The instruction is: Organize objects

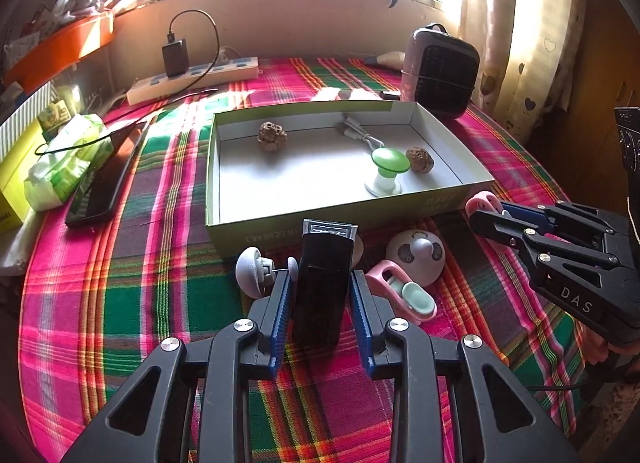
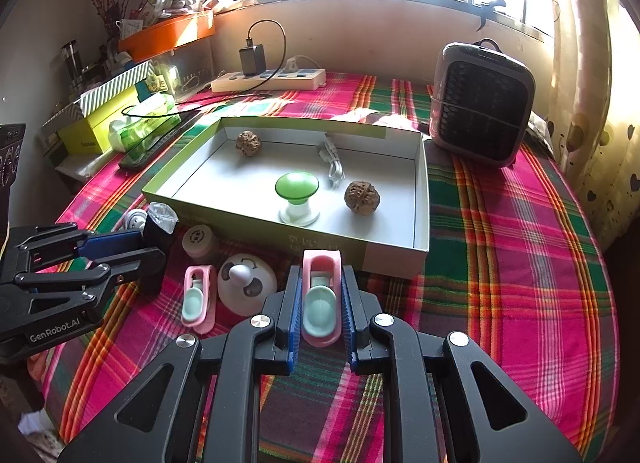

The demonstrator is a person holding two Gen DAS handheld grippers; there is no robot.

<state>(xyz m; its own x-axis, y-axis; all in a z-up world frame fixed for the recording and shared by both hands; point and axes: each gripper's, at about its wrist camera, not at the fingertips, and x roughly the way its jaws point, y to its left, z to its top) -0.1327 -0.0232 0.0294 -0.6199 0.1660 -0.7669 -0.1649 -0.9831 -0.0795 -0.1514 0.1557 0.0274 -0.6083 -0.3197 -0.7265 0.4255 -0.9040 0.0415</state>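
Note:
An open green-sided box [image 1: 472,187] [image 2: 420,247] sits mid-table holding two walnuts [image 1: 272,136] [image 2: 362,197], a white cable [image 1: 360,131] and a green-topped suction knob [image 1: 390,161] [image 2: 297,185]. My left gripper [image 1: 322,283] straddles a black rectangular device [image 1: 322,283] [image 2: 158,239] in front of the box; its pads stand just off the sides. My right gripper [image 2: 320,295] is shut on a pink-and-mint clip [image 2: 320,303], also seen in the left wrist view [image 1: 484,201]. A second pink clip [image 1: 404,291] [image 2: 198,299], a white round gadget [image 1: 416,257] [image 2: 246,283] and a grey knob [image 1: 252,271] lie nearby.
A small heater [image 1: 440,71] [image 2: 482,103] stands back right. A power strip with charger [image 1: 192,77] [image 2: 268,79] lies along the back. A phone [image 1: 104,179], tissue pack [image 1: 64,163] and boxes [image 2: 104,119] crowd the left edge. Plaid cloth [image 2: 520,263] covers the table.

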